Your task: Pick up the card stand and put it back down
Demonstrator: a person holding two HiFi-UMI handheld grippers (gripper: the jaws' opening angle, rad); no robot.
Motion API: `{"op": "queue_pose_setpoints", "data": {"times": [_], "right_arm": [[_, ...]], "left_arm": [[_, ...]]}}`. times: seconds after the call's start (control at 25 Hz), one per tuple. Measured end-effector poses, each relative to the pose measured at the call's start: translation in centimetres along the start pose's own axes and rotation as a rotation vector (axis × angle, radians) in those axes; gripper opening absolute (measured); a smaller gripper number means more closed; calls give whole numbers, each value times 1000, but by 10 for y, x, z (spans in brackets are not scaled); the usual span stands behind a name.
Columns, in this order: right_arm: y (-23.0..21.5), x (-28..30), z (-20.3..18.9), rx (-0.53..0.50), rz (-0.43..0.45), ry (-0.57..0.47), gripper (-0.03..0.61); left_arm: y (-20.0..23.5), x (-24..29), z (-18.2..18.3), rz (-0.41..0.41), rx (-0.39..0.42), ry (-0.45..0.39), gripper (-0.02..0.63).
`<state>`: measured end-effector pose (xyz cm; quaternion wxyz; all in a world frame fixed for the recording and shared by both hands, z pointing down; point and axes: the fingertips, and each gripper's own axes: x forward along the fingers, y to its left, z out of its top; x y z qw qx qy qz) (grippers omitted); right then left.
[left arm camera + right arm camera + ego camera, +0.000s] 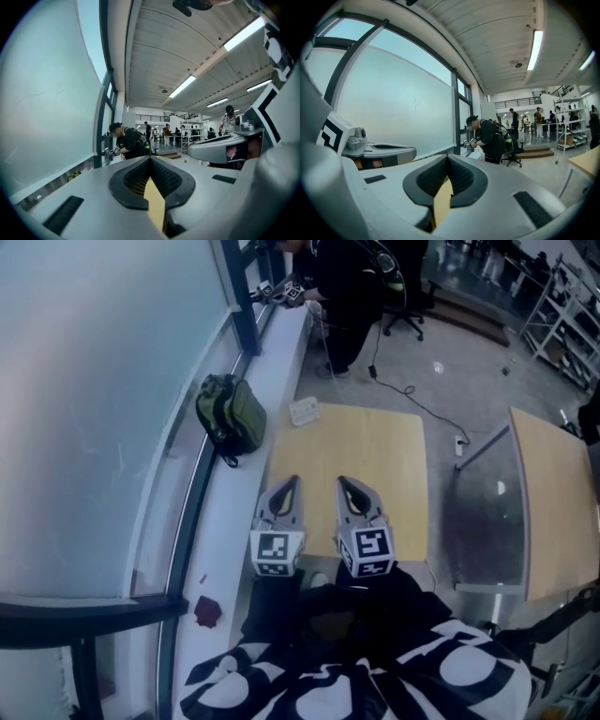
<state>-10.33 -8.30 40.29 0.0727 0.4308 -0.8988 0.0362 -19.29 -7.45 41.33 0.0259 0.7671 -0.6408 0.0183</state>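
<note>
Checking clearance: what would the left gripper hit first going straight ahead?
Nothing near: the left gripper points roughly level over the wooden table; likely first is the distant person in black by the window.

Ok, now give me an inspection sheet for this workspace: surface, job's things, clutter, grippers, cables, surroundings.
Surface: wooden table, with one small item on it.
Job's things: small white object at the table's far left corner, likely the card stand, untouched.
Clutter: green backpack and dark red scrap on the window ledge.
Grippers: left gripper and right gripper both shut and empty, over the table's near part.
Cables: one cable on the floor beyond the table.
Surroundings: person at the window, office chair.
</note>
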Motion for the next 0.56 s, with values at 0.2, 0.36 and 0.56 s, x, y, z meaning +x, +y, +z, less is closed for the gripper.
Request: {"op": "queue_pose_setpoints", "data": {"times": [0.2,0.36,0.56], "right_arm": [[4,-4,12,-8,1,-23,18],[6,-10,11,-5,-12,-23,18],[5,-19,10,-2,-33,-32,18]], "left_arm": [[-5,-4,8,26,7,-35,6],[-8,-7,7,11,15,-50,6],[-21,-8,4,-21,8,-38,6]]}}
